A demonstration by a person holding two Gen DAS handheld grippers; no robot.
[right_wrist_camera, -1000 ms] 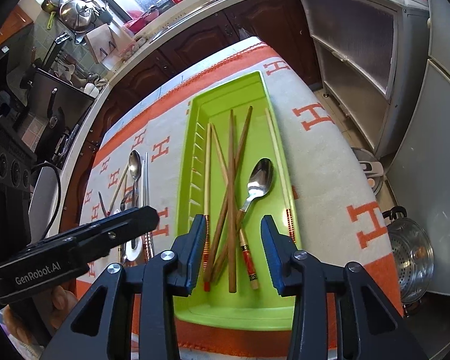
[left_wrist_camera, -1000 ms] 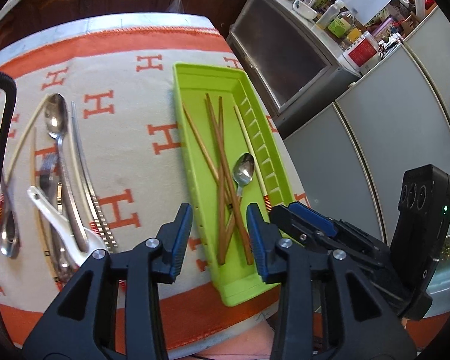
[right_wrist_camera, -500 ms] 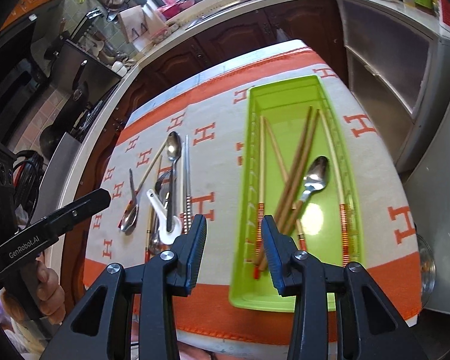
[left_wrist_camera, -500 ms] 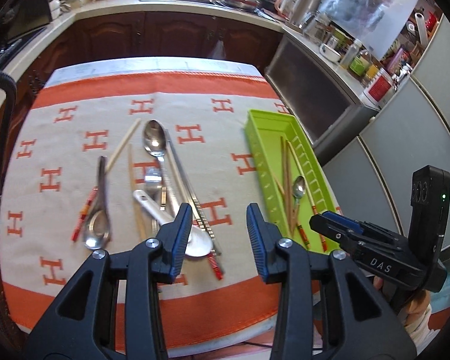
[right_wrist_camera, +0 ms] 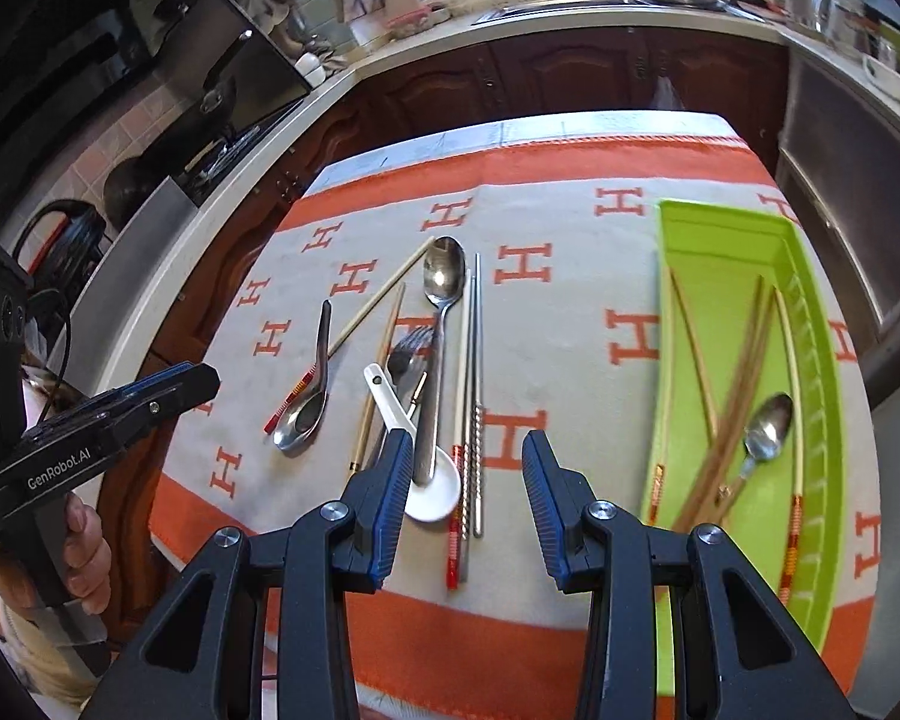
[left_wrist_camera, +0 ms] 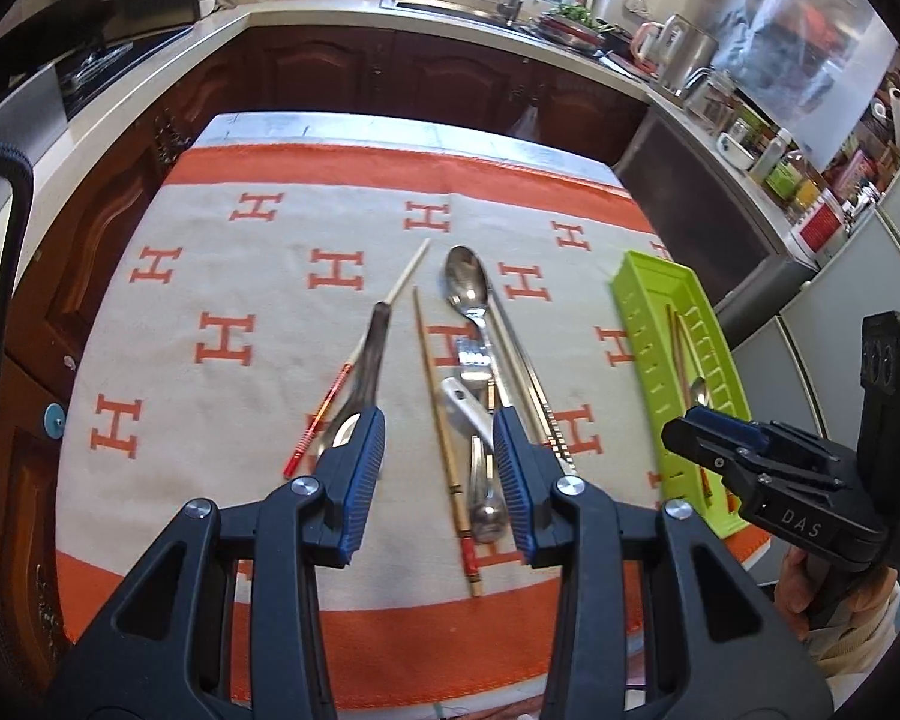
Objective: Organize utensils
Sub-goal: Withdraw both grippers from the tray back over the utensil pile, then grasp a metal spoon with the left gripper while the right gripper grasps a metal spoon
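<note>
Swung leftward, left hand-held gripper [left_wrist_camera: 439,461] now hovers over loose utensils [left_wrist_camera: 471,384].

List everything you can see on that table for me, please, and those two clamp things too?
Cloth: one, beige with orange H marks and orange border, covering the table.
Tray: one, lime green, right side of the cloth.
Small spoon: one, steel, inside the tray among chopsticks.
Tray chopsticks: several, wooden and pale, lying lengthwise in the tray.
Large spoon: one, steel, centre pile on the cloth.
Ceramic spoon: one, white, near end of the pile.
Fork: one, steel, in the pile.
Metal chopsticks: a pair, silver, right edge of the pile.
Soup spoon: one, steel, left of the pile, lying over a red-ended chopstick.
Left gripper: black with blue pads, jaws open, empty.
Right gripper: same, jaws open, empty.
</note>
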